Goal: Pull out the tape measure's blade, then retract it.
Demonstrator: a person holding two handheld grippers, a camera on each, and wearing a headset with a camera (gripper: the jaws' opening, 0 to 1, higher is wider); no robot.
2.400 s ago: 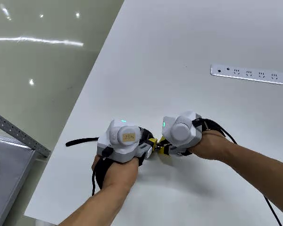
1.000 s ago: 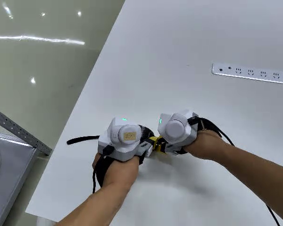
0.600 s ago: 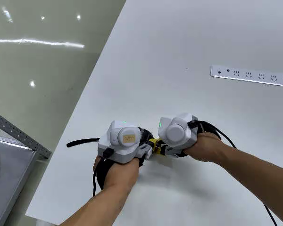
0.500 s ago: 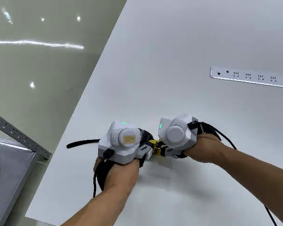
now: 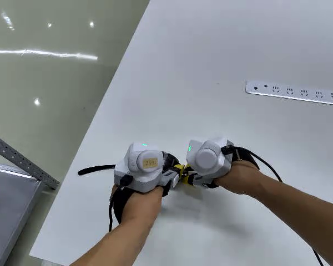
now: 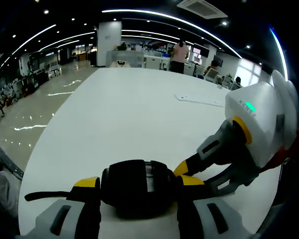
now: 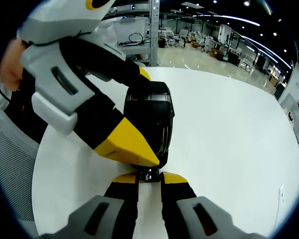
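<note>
Two tongs engaged | left tongs (image 6: 138, 181) clamped on tape measure (image 6: 139, 195) | right tongs (image 7: 149, 178) pinched, seemingly on blade hook (image 7: 148, 174) | blade barely out; pull and retract both pending

Head looks down; gripper views share tape measure (image 6: 139, 186)

Left tongs (image 6: 138, 182) and right tongs (image 7: 149, 178) meet nose to nose, both clamped.
</note>
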